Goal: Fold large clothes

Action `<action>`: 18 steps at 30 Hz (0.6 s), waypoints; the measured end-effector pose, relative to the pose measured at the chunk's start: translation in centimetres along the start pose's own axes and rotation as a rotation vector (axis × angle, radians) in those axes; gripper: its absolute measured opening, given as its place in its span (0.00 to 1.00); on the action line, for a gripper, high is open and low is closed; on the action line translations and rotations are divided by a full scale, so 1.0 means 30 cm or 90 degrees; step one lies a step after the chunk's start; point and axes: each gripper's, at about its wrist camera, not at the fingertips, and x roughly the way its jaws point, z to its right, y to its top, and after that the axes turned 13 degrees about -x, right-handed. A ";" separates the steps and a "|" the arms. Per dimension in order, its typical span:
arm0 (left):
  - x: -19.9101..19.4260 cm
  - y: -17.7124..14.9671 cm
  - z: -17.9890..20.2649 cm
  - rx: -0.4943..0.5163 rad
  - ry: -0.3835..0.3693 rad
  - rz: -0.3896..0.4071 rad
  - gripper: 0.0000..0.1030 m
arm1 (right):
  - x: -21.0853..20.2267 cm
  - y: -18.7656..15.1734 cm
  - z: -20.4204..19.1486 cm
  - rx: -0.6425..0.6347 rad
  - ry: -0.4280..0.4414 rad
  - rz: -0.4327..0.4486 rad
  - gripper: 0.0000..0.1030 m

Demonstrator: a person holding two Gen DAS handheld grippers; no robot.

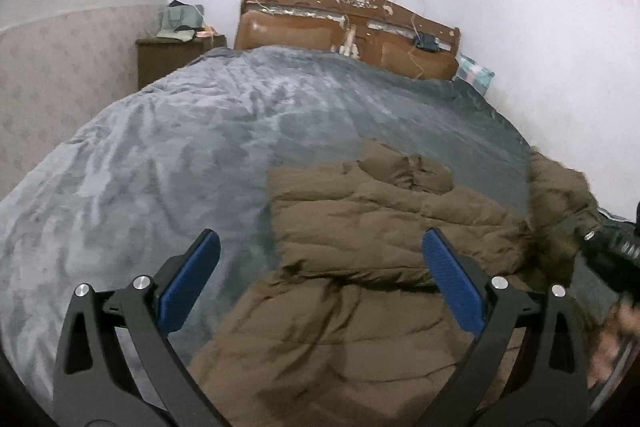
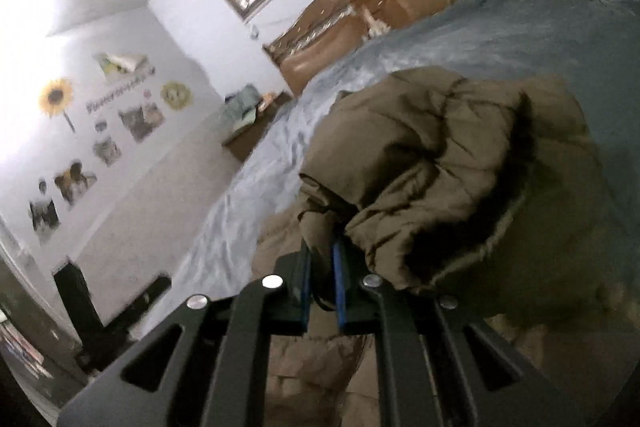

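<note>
We are folding a brown padded coat (image 1: pixel 360 247) that lies on the grey bedspread (image 1: pixel 160 155), filling the lower centre and right of the left wrist view. Our right gripper (image 2: pixel 322 267) has its blue pads pinched tight on a bunched edge of the coat, probably a sleeve or hood end, which hangs lifted in the centre right of the right wrist view. We hold it raised so it can be carried over the body. Our left gripper (image 1: pixel 320 267) stands wide, with nothing between its pads, hovering over the coat's lower part, likely to be ready to pin or smooth the fold.
</note>
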 end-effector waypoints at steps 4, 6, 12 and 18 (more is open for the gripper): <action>0.029 -0.051 0.069 0.070 0.015 -0.014 0.97 | 0.106 -0.043 -0.040 -0.032 -0.020 -0.049 0.14; 0.025 -0.067 0.085 0.089 0.016 -0.018 0.97 | 0.159 -0.062 -0.037 -0.039 -0.022 -0.083 0.34; 0.012 -0.052 0.065 0.066 0.020 -0.014 0.97 | 0.129 -0.053 0.001 -0.001 -0.004 -0.047 0.68; 0.010 -0.028 0.001 0.010 0.027 -0.023 0.97 | -0.097 0.004 -0.021 -0.055 -0.170 0.040 0.72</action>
